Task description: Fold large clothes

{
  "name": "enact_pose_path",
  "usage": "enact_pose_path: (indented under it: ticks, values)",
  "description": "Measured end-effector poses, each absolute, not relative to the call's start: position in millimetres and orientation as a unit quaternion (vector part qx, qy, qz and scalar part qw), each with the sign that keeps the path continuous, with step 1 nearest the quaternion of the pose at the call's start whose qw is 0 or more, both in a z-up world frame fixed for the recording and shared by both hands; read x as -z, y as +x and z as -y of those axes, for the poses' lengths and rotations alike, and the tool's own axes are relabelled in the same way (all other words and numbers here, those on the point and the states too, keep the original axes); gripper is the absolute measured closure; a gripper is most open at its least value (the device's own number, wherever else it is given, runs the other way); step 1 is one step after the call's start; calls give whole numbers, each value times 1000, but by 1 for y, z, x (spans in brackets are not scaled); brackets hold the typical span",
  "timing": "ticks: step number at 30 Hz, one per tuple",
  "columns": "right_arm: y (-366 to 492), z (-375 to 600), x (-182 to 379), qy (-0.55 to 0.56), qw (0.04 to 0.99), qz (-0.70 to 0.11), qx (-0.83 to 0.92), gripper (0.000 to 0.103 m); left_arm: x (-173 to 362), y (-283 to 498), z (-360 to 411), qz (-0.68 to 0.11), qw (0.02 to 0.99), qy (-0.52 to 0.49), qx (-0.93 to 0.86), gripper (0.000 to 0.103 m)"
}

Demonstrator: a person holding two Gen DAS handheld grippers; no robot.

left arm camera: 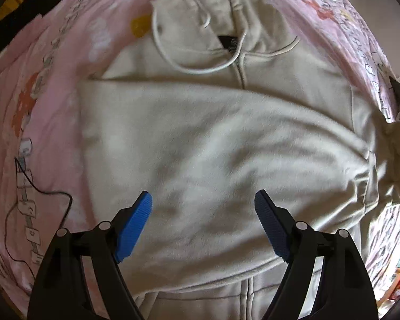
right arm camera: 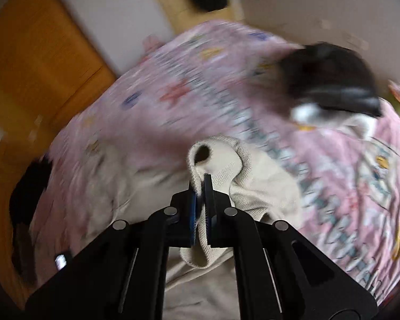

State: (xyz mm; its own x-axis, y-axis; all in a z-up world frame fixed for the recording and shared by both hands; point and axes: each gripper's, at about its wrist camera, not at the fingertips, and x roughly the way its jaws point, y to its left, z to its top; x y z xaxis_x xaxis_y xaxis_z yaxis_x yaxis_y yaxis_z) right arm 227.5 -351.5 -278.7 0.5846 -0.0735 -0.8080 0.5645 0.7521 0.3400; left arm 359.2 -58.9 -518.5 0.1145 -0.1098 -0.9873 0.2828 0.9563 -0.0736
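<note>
Beige hoodie (left arm camera: 216, 144): spread mid-bed on pink patterned bedspread (left arm camera: 53, 122), one sleeve folded across chest, hood and drawstring toward far edge. Left gripper (left arm camera: 203, 208): above the folded sleeve, blue fingers (left arm camera: 134, 224) spread, holding nothing. Right gripper (right arm camera: 200, 184): fingers pinching ribbed cuff (right arm camera: 216, 157), lifted off bedspread.

The hoodie (left arm camera: 200, 138) lies on the bedspread (left arm camera: 53, 106), 1 sleeve folded across its front, cable (left arm camera: 40, 197) left.
</note>
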Motion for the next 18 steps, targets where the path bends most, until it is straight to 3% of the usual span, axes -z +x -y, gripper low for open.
enact_pose_path:
  ticks: [10, 15, 18]
  values:
    - [318, 124, 320, 254, 830, -497, -1, 98, 529, 316, -26, -660, 751, 7, 30, 27]
    - [348, 40, 355, 242, 800, -546, -59, 98, 577, 287, -77, -716, 696, -48, 5, 26]
    - [365, 4, 378, 235, 783, -571, -76, 98, 596, 271, -106, -726, 684, -70, -5, 20]
